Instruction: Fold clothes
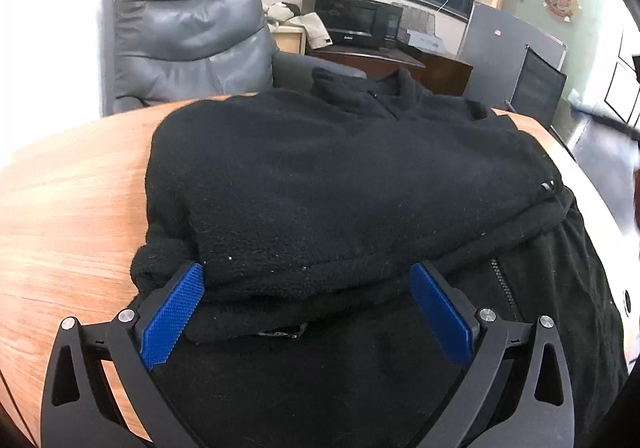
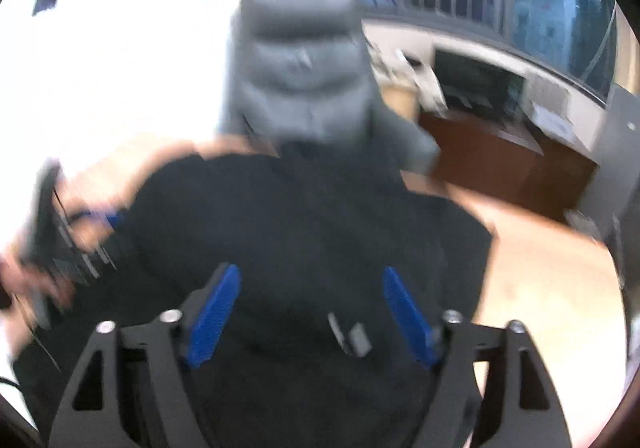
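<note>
The tabletop point(image 1: 72, 207) carries a black fleece jacket point(image 1: 340, 175) that fills most of the space ahead of both tools. From the left tool point(image 1: 308, 288) the jacket lies straight ahead and underneath: a folded-over upper slab runs crosswise to the tool's pointing line, left to right, with its collar point(image 1: 384, 91) at the far edge and a lower layer with the zipper point(image 1: 506, 288) spreading toward the tool and off to its right. The near fold edge of that slab sits between the left tool's blue pads point(image 1: 172, 312), which stand wide apart on either side of it; the fabric looks to lie between them and not pinched, so this tool reads as open.

The right tool point(image 2: 312, 312) is in a blurred view, above the jacket, jaws spread wide with nothing between them. The left tool point(image 2: 60, 248) shows off to its left, low against the garment's edge.

The left tool is the nearer to the cloth. The next fold probably has to run along the slab's crosswise long axis.
</note>
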